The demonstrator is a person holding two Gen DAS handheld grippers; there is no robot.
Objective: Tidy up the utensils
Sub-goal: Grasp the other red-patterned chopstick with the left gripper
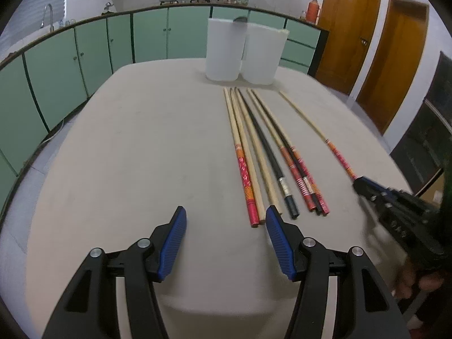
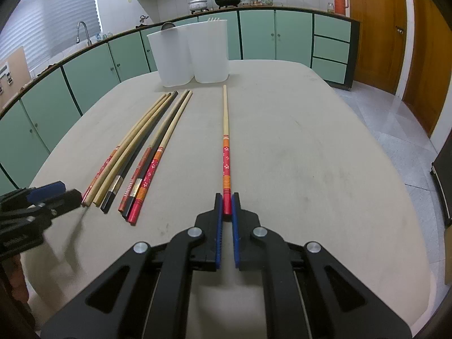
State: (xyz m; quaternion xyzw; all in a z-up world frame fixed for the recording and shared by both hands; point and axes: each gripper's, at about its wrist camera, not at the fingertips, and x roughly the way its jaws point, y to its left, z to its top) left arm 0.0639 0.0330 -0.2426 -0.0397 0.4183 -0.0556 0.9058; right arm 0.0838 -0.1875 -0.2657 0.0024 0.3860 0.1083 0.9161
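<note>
A single red-handled chopstick (image 2: 225,141) lies apart on the beige table (image 2: 310,155), pointing at the far containers. My right gripper (image 2: 226,202) is shut on its red end; the same gripper (image 1: 360,185) and chopstick (image 1: 316,134) show at the right of the left wrist view. A bunch of several chopsticks (image 1: 268,155), pale wood, black and red-patterned, lies side by side; the same bunch (image 2: 141,152) shows in the right wrist view. My left gripper (image 1: 226,217) stands open just before the bunch's near ends, nothing between its fingers.
Two white translucent containers (image 1: 243,50) stand together at the table's far edge, a utensil tip poking from each. Green kitchen cabinets (image 1: 84,56) curve behind the table, with wooden doors (image 1: 375,42) to the right. A hand (image 1: 418,279) holds the right gripper.
</note>
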